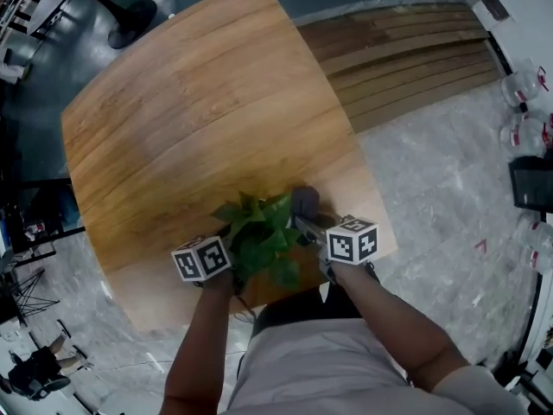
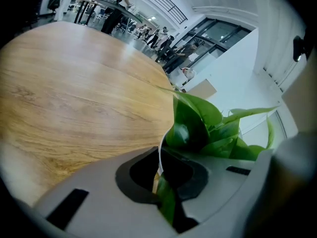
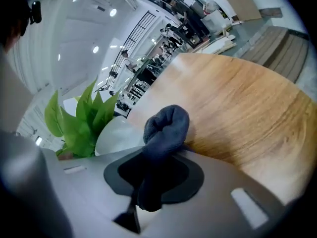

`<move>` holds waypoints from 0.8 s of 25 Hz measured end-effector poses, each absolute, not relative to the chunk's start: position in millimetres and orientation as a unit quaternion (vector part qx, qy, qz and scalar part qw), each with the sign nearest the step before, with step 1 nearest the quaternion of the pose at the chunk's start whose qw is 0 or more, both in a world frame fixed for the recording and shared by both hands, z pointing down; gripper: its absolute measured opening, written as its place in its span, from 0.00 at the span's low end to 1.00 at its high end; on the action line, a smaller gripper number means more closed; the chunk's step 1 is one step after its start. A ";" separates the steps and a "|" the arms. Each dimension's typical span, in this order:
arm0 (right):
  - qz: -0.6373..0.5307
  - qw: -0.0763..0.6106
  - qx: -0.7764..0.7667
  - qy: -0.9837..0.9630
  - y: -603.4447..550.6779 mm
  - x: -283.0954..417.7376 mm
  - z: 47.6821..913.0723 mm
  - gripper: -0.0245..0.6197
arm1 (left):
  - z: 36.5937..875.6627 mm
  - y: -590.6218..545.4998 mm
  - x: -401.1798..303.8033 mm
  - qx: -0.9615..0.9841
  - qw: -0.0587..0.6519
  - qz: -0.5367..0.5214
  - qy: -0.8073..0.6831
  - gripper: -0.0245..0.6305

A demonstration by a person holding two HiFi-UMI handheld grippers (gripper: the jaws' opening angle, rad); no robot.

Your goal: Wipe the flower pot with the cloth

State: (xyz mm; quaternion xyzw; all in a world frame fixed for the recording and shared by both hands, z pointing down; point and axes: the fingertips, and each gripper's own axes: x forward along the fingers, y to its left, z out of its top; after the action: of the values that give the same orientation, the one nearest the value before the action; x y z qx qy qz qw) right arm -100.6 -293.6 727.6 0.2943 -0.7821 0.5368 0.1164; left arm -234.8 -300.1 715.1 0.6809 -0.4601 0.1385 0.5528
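A white flower pot (image 3: 117, 136) with a leafy green plant (image 1: 262, 234) stands near the front edge of the wooden table (image 1: 199, 111). My left gripper (image 2: 161, 175) is shut on the pot's thin white rim (image 2: 160, 155), and leaves crowd over its jaws. Its marker cube (image 1: 201, 258) shows just left of the plant. My right gripper (image 3: 153, 175) is shut on a dark grey cloth (image 3: 166, 128), which bunches up beyond the jaws right beside the pot's wall. In the head view the cloth (image 1: 304, 202) sits at the plant's right side. Leaves hide the pot there.
Wooden slats (image 1: 406, 59) lie on the floor beyond the table's right edge. A black chair base (image 1: 130, 20) stands at the far left. Clear plastic containers (image 1: 523, 89) and a dark box (image 1: 531, 182) sit on the marble floor at the right.
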 end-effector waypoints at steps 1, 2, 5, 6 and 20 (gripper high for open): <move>0.533 0.119 0.296 -0.784 -294.1 -98.6 726.6 0.14 | 714.7 -299.7 -230.8 0.679 0.556 0.138 -0.459 0.06; 0.530 0.119 0.298 -0.785 -294.6 -96.1 725.1 0.14 | 714.2 -298.6 -226.1 0.678 0.561 0.136 -0.456 0.07; 0.518 0.123 0.306 -0.789 -296.0 -88.3 717.5 0.14 | 708.7 -296.9 -215.6 0.678 0.571 0.131 -0.445 0.08; 0.515 0.124 0.307 -0.791 -295.8 -86.7 714.5 0.14 | 705.8 -296.8 -213.1 0.679 0.572 0.129 -0.442 0.09; 0.476 0.118 0.322 -0.810 -308.5 -63.0 669.5 0.14 | 668.9 -299.4 -205.8 0.701 0.553 0.105 -0.437 0.14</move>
State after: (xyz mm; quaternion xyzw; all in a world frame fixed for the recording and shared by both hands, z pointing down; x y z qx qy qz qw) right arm -63.0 -308.5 669.5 0.3220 -0.8098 0.4760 0.1179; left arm -205.8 -299.4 668.9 0.7014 -0.4375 0.1050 0.5529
